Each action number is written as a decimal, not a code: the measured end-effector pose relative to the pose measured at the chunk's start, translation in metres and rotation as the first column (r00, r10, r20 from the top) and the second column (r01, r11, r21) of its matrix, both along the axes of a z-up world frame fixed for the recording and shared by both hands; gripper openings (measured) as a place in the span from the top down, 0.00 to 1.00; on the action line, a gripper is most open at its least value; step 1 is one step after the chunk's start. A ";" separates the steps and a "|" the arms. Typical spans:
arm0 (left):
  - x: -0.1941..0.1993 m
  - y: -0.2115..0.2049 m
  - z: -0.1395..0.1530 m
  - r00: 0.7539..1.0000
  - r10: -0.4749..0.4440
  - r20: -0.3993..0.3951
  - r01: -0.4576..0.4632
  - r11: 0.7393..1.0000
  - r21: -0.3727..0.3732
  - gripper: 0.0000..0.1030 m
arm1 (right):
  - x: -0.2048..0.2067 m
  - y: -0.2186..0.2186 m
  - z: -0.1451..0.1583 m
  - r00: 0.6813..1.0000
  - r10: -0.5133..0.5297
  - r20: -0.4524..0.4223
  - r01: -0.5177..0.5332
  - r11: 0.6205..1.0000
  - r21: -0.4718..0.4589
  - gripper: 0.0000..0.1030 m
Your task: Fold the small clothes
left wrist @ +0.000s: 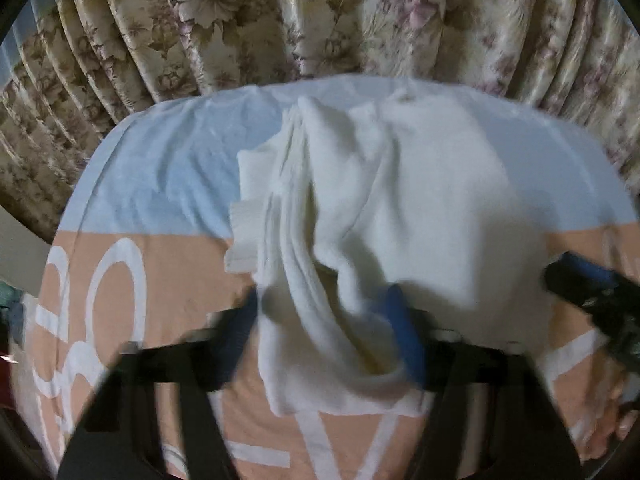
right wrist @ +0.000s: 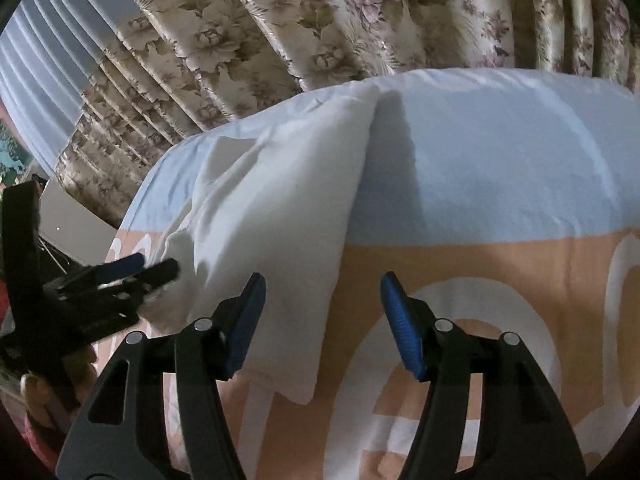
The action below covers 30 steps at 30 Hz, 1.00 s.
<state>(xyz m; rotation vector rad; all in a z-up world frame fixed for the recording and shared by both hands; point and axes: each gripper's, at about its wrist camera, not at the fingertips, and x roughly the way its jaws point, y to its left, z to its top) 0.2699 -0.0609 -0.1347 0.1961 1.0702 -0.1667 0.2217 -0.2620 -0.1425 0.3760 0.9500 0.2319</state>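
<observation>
A white garment [left wrist: 420,200] lies rumpled on the bed, its near part gathered into thick folds. My left gripper [left wrist: 324,312] is shut on that bunched part, and the cloth fills the gap between its blue pads [left wrist: 406,336]. In the right wrist view the left gripper [right wrist: 156,268] pinches the garment [right wrist: 280,200] at its left edge. My right gripper [right wrist: 322,308] stands open just above the bed. The garment's near right corner lies under its left finger, and nothing is pressed between its pads. It also shows at the right edge of the left wrist view, as the right gripper [left wrist: 580,276].
The bed sheet [right wrist: 480,264] is peach near me and pale blue farther off, with large white letters. Flowered curtains [left wrist: 280,20] hang close behind the bed. A person's hand [right wrist: 40,392] holds the left gripper's handle at lower left.
</observation>
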 end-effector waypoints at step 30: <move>-0.037 0.059 0.019 0.992 0.088 0.093 -0.091 0.996 0.022 0.32 | -0.026 0.044 0.009 0.996 0.045 0.078 -0.024 0.969 -0.245 0.38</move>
